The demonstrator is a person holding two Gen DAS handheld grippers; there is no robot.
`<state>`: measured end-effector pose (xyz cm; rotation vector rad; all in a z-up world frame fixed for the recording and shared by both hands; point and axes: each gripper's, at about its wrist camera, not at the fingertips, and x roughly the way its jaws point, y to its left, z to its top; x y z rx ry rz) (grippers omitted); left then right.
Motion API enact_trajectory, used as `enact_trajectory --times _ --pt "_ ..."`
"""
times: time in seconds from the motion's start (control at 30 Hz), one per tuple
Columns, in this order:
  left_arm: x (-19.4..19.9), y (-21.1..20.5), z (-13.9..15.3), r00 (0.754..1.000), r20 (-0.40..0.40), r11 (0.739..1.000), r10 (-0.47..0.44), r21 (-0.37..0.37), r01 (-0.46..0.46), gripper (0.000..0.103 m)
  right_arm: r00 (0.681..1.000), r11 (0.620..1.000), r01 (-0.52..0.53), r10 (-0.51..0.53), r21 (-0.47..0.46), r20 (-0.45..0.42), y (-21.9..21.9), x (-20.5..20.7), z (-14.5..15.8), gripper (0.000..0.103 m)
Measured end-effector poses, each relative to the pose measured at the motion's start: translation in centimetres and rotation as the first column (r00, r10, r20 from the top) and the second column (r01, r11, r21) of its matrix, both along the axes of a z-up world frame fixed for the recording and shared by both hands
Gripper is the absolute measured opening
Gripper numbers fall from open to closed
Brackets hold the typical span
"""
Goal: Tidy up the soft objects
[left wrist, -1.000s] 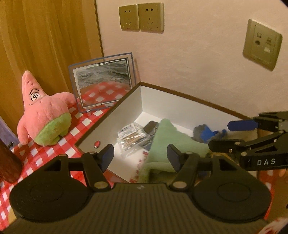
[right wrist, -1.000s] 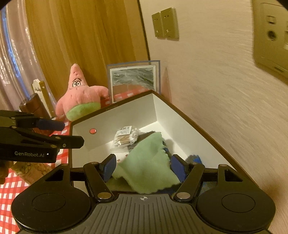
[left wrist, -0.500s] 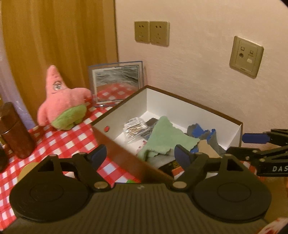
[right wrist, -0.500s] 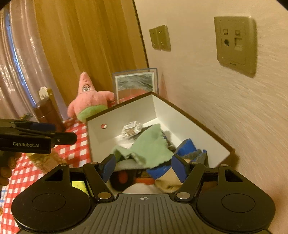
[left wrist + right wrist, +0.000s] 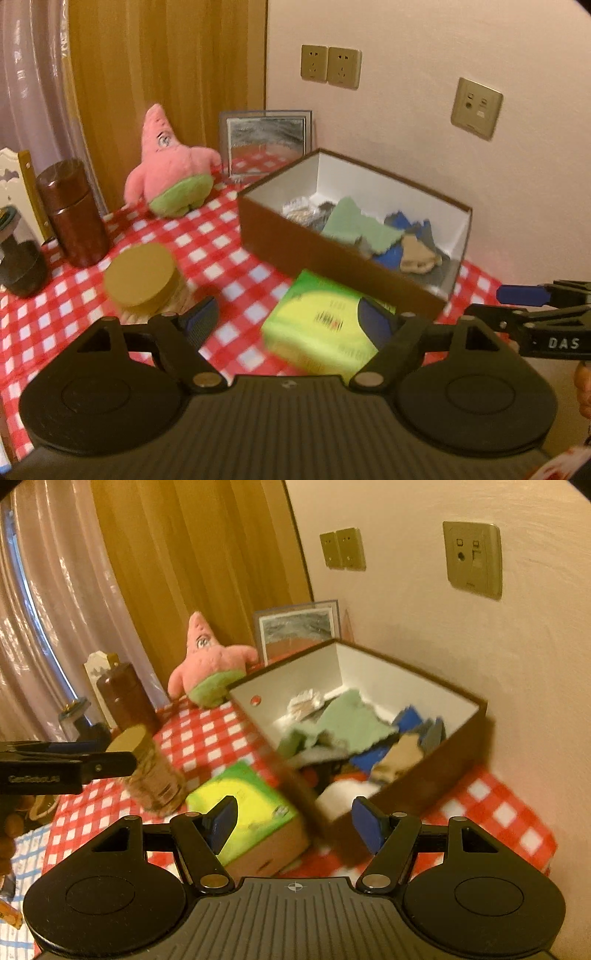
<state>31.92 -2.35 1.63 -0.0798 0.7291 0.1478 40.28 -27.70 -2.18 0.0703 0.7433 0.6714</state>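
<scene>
Both grippers, left [image 5: 286, 319] and right [image 5: 295, 821], wide, empty; green cloth [image 5: 351, 223] (crumpled) in box [image 5: 325, 254], long axis toward back corner.

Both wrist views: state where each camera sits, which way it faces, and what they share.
Left wrist: sits behind the open left gripper, angled down at the checked table; right gripper shows at its right edge.
Right wrist: sits behind the open right gripper, angled down over the brown box; left gripper shows at its left edge.
Shared: brown box, pink starfish plush, green-yellow carton.
</scene>
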Motion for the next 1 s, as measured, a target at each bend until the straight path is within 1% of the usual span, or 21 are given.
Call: enact_trajectory --times 0.2,0.4,0.5,0.67,0.73,0.83,1.0 --pt "-7.0 2.8 -0.9 0.999 -0.027 0.999 -0.034 0.006 0.034 0.081 0.997 0.998 0.056 -0.056 0.001 -0.057 2.7 -7.2 -0.9 0.068" --pt "-14.1 5.6 -2.5 0.997 -0.048 0.998 -0.060 -0.021 0.059 0.081 0.992 0.995 0.098 -0.100 -0.024 -0.071 5.7 -15.5 -1.5 0.068" --pt "-17.5 6.8 -3.0 0.996 -0.058 0.997 -0.073 -0.018 0.072 0.081 0.989 0.992 0.122 -0.124 -0.028 -0.079 7.0 -19.4 -2.1 0.068" --pt "-22.7 7.7 -2.9 0.992 -0.093 0.996 -0.089 -0.016 0.088 0.081 0.982 0.988 0.149 -0.151 -0.031 -0.109 8.7 -25.3 -2.5 0.068" --pt "-24.4 7.7 -2.6 0.990 -0.099 0.995 -0.099 -0.029 0.097 0.081 0.980 0.988 0.152 -0.156 -0.035 -0.123 9.0 -27.1 -2.1 0.068" --pt "-26.4 7.3 -1.8 0.989 -0.094 0.993 -0.113 -0.037 0.110 0.081 0.979 0.986 0.158 -0.164 -0.055 -0.120 9.1 -29.5 -1.3 0.068" --pt "-28.7 6.2 -0.9 0.988 -0.085 0.991 -0.131 -0.046 0.127 0.081 0.974 0.982 0.172 -0.182 -0.082 -0.132 8.7 -31.8 -0.7 0.068"
